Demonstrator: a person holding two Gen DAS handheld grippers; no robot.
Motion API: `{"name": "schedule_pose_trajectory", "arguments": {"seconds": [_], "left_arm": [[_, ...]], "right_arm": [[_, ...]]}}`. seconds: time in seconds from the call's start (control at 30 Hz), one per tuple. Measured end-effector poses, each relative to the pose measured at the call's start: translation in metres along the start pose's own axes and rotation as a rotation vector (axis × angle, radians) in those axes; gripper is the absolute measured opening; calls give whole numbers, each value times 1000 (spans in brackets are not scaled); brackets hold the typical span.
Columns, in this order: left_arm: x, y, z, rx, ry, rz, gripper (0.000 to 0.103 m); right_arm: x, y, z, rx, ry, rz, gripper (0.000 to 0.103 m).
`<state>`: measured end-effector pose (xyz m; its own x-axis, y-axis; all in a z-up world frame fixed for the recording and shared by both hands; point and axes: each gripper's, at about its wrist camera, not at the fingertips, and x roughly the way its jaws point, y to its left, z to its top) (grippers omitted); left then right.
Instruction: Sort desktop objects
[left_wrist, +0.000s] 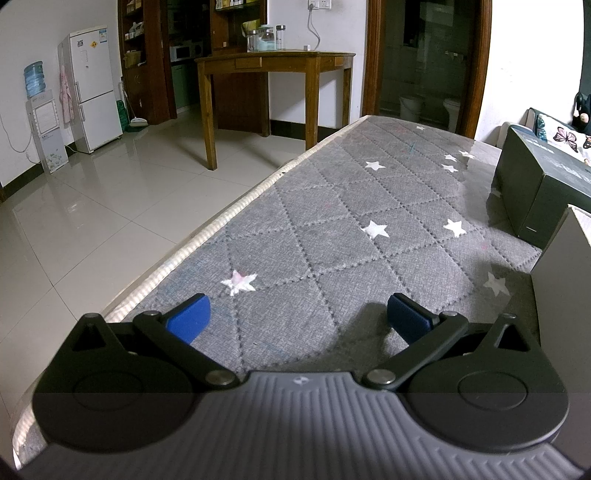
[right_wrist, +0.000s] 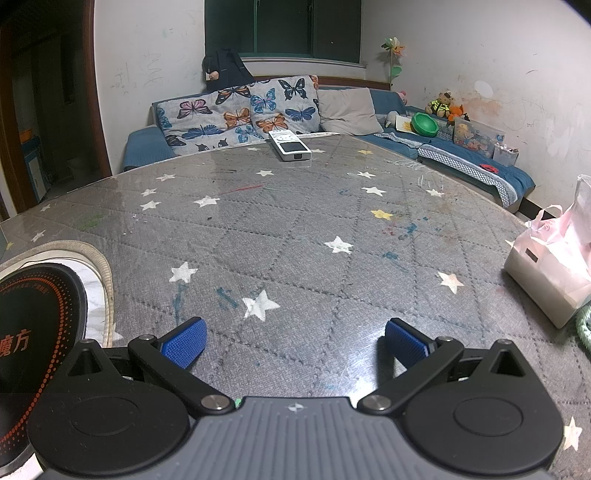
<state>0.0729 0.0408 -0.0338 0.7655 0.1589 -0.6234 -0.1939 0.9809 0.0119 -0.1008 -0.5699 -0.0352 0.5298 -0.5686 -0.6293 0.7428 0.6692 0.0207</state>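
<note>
- Left gripper (left_wrist: 298, 314) stood with jaws wide and empty, low over the star-patterned table cover (left_wrist: 332, 229); judged idle, waiting its turn.
- Right gripper (right_wrist: 295, 341) likewise spread wide, holding nothing, and aimed toward the white remote (right_wrist: 290, 146) at the table's far edge, well apart.
- Pink-bagged box (right_wrist: 546, 273) sat at the right, untouched.
- Sorting judged not yet begun.
</note>
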Motion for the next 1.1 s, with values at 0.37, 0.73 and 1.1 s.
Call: {"name": "schedule_pose_trajectory", "arguments": {"seconds": [0.37, 0.73, 1.1], "left_arm": [[0, 0, 0, 0, 0, 0, 103], [0, 0, 0, 0, 0, 0, 103], [0, 0, 0, 0, 0, 0, 103]], "right_arm": [[-6, 1, -3, -3, -2, 18, 103], [-50, 24, -34, -81, -14, 99, 103], [-104, 60, -73, -235, -65, 209, 103]]}}
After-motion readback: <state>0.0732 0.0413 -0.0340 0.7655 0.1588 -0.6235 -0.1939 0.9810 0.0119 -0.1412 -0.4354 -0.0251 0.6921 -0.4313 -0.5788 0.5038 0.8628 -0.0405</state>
